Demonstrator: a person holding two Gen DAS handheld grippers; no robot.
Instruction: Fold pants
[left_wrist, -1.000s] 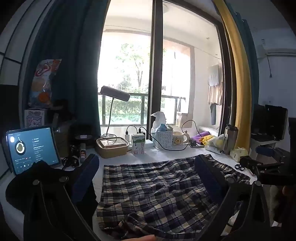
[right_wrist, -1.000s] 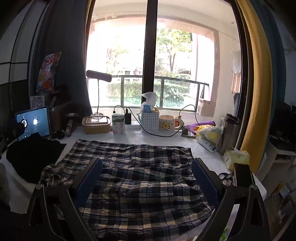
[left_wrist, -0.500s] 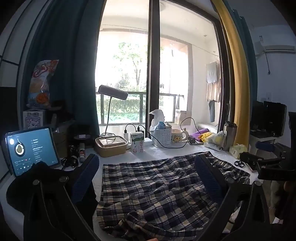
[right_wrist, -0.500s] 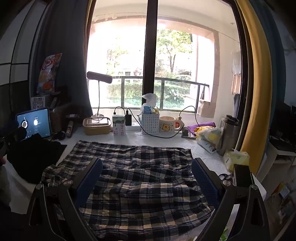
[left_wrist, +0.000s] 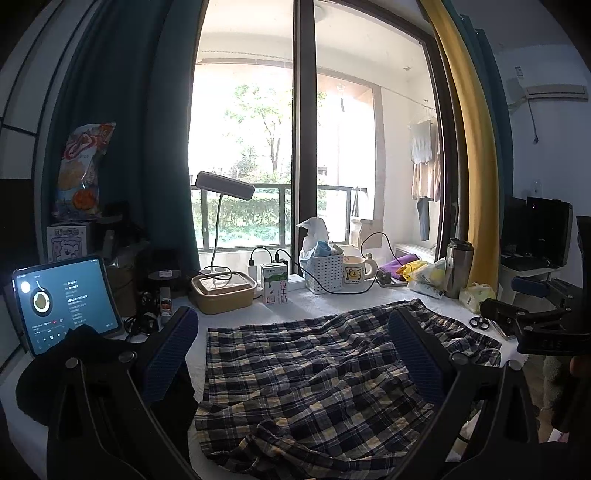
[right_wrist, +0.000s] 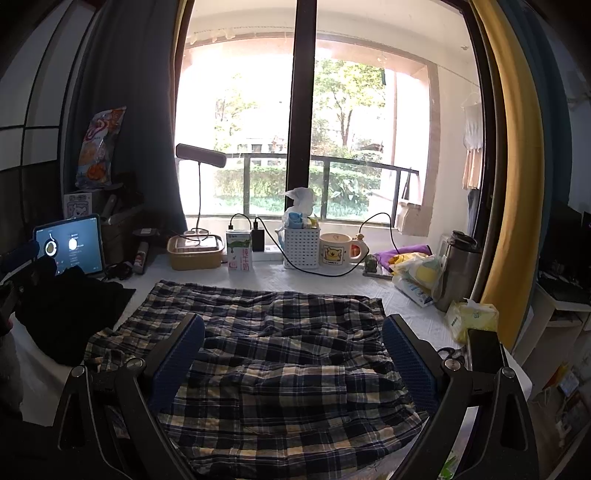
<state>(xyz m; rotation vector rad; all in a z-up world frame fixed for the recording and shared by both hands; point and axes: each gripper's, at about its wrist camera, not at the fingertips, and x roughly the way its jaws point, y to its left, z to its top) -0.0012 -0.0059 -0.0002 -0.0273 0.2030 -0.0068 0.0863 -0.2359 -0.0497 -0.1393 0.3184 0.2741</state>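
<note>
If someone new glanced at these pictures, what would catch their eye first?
Probably the plaid pants spread rumpled across the white table, between each open gripper's fingers. Then the bright window behind, with a lit tablet at the left and a yellow curtain at the right.

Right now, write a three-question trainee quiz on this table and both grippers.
1. True or false: the left gripper is shut on the plaid pants.
2. What stands directly right of the white basket in the right wrist view?
A. the milk carton
B. the cartoon mug
C. the tablet
3. Fill in: the black cloth lies on the ___ side of the pants in the right wrist view, in front of the lit tablet.

Key
1. False: both the left gripper and the right gripper are open, jaws wide, holding nothing.
2. B, the cartoon mug; the milk carton stands to the basket's left.
3. Left.
</note>
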